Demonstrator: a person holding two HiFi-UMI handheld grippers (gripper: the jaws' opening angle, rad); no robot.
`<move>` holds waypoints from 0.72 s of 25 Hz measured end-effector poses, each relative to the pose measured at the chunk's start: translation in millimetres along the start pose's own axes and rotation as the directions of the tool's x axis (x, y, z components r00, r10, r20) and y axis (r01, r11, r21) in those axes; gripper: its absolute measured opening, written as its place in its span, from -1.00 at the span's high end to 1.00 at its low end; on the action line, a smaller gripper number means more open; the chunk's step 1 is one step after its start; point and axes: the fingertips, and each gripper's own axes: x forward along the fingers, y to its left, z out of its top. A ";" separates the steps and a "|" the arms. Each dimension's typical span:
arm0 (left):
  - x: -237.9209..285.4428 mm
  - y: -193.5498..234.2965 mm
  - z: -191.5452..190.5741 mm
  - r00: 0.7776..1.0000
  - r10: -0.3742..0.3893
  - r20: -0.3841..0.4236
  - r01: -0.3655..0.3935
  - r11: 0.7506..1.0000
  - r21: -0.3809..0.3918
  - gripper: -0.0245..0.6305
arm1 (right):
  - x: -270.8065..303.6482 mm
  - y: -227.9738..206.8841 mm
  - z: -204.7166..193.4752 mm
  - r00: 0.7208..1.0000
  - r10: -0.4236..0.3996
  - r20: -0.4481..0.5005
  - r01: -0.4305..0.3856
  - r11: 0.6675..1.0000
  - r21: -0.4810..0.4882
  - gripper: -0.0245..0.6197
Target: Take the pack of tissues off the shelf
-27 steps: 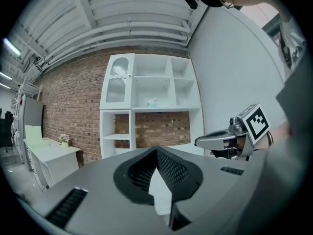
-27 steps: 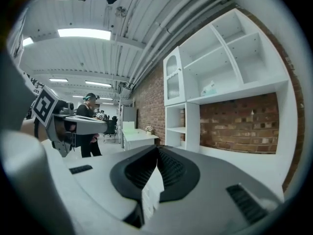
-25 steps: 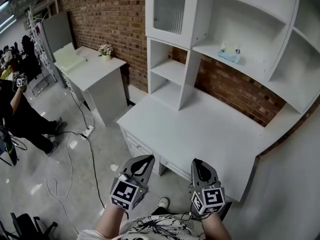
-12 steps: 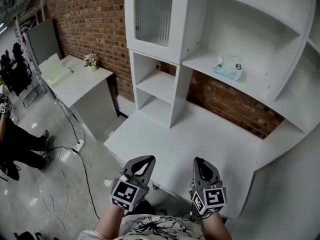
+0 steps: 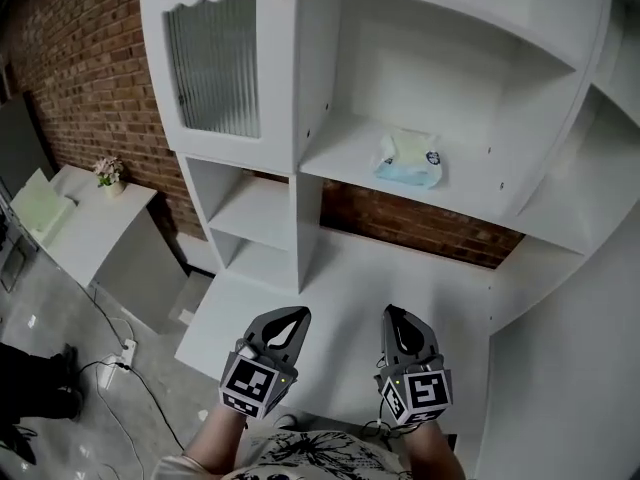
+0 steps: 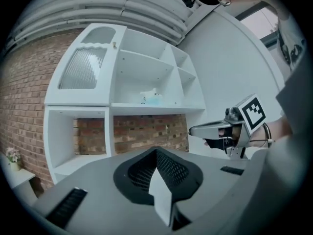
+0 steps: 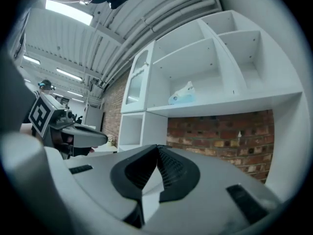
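noted pack of tissues lying flat on the open shelf, just right of the cabinet door with ribbed glass and above a strip of brick wall. found left gripper and right gripper side by side, low over the near edge of the desk, tips aimed toward the shelf, well apart from the tissues. read jaws of each as pressed together, gripping nothing. logged small flower pot on a side table at far left, cable on the floor beneath.
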 end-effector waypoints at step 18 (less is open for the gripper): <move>77.2 22.1 37.6 0.967 -0.242 0.085 0.238 0.970 0.053 0.88 | 67.2 -87.1 138.5 0.962 -0.225 0.157 0.246 0.961 -0.130 0.38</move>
